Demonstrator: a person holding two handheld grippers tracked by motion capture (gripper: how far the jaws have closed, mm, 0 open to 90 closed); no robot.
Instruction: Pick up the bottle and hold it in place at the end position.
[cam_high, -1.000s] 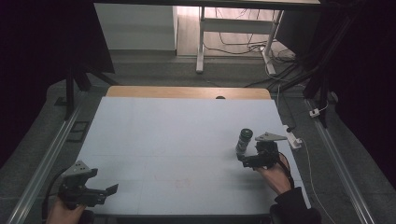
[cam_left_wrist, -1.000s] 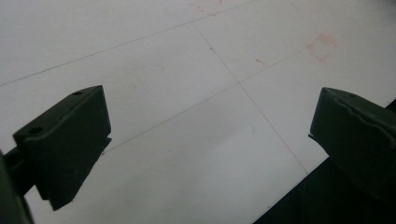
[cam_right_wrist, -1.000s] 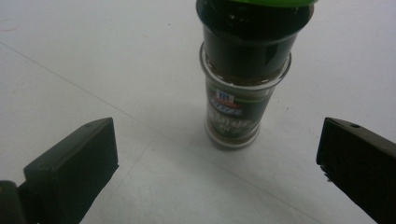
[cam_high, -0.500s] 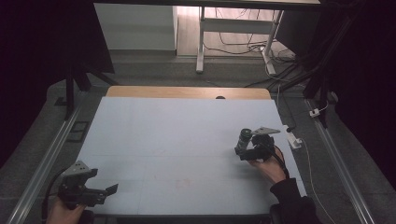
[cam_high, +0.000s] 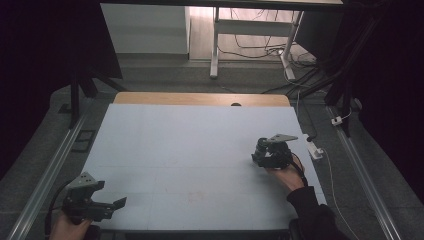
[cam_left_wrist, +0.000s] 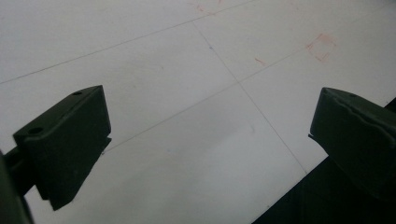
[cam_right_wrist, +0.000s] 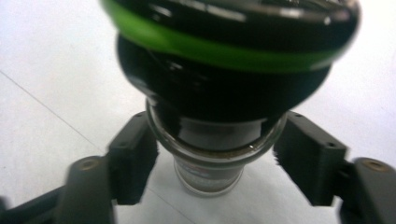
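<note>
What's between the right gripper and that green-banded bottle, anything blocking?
Nothing visible. The right gripper already has its jaws on either side of the glass bottle with the black, green-banded cap, with bare white table around it. Contact isn't clear.

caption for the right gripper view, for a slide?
Right tool straddling the glass neck of a bottle with a green-ringed black cap, on the white table.

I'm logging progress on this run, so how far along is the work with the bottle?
Done: the right gripper has reached the bottle, its jaws on either side of the glass neck below the black cap with the green ring. In hand: closing on it; whether the jaws touch is unclear. Left: lifting or moving the bottle off the table. The left gripper waits open at the near left corner.
</note>
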